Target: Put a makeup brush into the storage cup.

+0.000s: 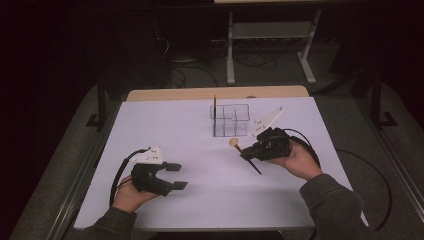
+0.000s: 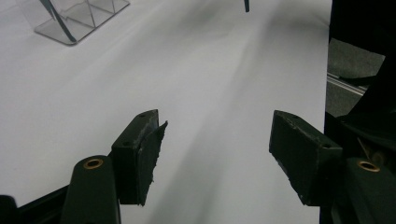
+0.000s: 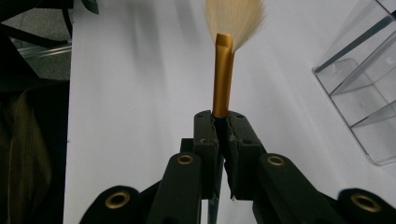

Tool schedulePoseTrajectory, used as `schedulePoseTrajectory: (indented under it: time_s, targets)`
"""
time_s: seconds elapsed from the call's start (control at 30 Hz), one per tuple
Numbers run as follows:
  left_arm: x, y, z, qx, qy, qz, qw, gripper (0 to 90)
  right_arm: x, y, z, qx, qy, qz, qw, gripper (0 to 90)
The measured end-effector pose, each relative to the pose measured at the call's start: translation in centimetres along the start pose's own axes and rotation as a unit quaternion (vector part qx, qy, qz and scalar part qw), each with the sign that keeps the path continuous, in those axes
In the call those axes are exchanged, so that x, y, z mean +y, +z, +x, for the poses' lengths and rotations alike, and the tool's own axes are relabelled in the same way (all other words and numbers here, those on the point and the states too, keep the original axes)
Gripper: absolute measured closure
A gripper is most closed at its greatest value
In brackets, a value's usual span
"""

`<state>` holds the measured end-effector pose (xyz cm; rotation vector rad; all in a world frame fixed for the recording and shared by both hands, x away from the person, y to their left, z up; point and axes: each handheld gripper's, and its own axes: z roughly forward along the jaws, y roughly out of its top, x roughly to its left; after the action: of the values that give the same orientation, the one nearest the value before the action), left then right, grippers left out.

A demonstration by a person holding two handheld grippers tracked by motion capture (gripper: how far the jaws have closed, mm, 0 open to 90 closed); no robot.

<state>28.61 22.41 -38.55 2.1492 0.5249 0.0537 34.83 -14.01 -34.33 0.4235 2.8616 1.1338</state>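
A white table top [image 1: 200, 175] covers most of the high view, with a strip of bare wood [image 1: 215, 93] along its far edge at twelve o'clock. A clear compartmented organiser [image 1: 230, 120] stands on the white surface toward one o'clock of its middle; a thin dark stick [image 1: 215, 107] stands upright at the organiser's left corner, though the light is too dim to tell what it is. Beyond the table, at twelve o'clock, a white metal frame [image 1: 270, 45] stands on the dark floor among loose cables [image 1: 190, 75]. A grey rail [image 1: 80, 175] borders the table at nine o'clock.
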Motion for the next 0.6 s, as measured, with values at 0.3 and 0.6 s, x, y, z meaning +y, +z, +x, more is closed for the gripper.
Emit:
schedulePoseTrajectory:
  time_s: [0.3,0.6]
  targets:
    - [-0.4,-0.2,0.1,0.007,-0.002,-0.001,1.0,30.0,0.6,-0.2,-0.2,0.001,0.003,-0.005,1.0,83.0]
    - [-0.7,-0.3,0.2,0.013,-0.009,-0.001,0.9999,27.7,1.2,-0.4,-0.7,-0.001,0.002,-0.009,1.0,83.0]
